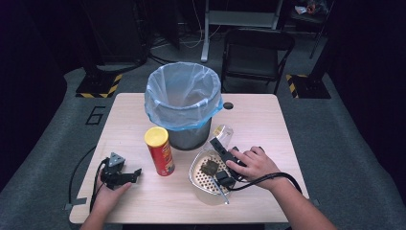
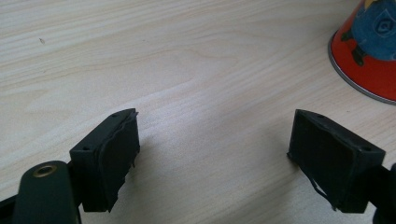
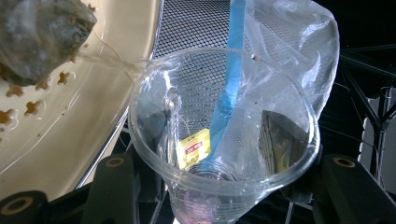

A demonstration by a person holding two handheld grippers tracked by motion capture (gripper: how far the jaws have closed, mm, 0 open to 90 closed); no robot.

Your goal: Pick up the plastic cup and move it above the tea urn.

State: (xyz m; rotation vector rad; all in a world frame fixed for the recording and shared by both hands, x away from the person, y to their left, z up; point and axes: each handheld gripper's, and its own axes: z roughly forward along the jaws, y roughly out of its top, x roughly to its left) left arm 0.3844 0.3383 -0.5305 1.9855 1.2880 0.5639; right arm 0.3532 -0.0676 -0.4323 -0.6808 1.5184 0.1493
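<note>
Wooden table (image 1: 268, 124) | clear plastic cup (image 3: 219, 140), crumpled, seemingly tilted | right claw (image 3: 224, 186) clamping it

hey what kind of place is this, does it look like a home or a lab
Probably a lab or recording studio, not a home: a lone wooden table on grey carpet, yellow-and-black hazard-striped stand bases, a folding chair in dark surroundings, and a numeral marked on the floor.

A clear plastic cup (image 3: 224, 135) lies tipped over a cream perforated strainer (image 1: 203, 179), a wet tea bag (image 1: 209, 167) resting inside; its yellow tag (image 3: 195, 148) shows through the cup.
</note>
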